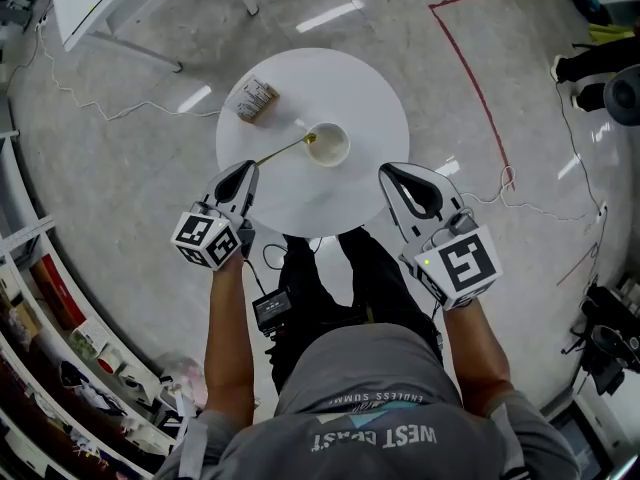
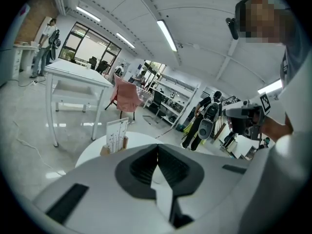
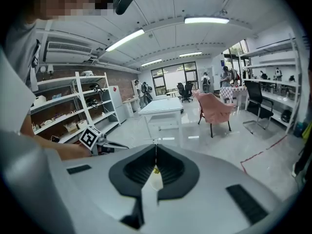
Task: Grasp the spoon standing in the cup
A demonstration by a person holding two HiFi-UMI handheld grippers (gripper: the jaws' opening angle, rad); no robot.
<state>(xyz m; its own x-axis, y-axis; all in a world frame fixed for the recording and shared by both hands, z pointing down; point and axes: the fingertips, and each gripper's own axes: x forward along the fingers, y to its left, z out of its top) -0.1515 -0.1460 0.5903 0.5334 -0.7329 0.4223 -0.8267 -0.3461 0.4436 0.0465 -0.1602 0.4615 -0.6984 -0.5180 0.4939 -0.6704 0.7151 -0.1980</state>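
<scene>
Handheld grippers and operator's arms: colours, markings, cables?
The left gripper and right gripper: pale grey shells, black ribbed pads. Each carries a cube of black-and-white square markers; a green light glows by the right cube. Grey short-sleeved T-shirt. A cabled black box hangs below the waist.

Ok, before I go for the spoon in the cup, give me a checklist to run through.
1. Spoon stands in the cup, with its handle leaning out toward the left claw: ok.
2. Left claw open for the grasp: not ok; its jaws are together with nothing between them.
3. Right claw open: not ok; it is also shut and empty.
4. Bare table between the left claw and the handle: ok.
5. Card stand apart from the cup: ok.
6. Whether the cup holds anything besides the spoon: cannot tell.
</scene>
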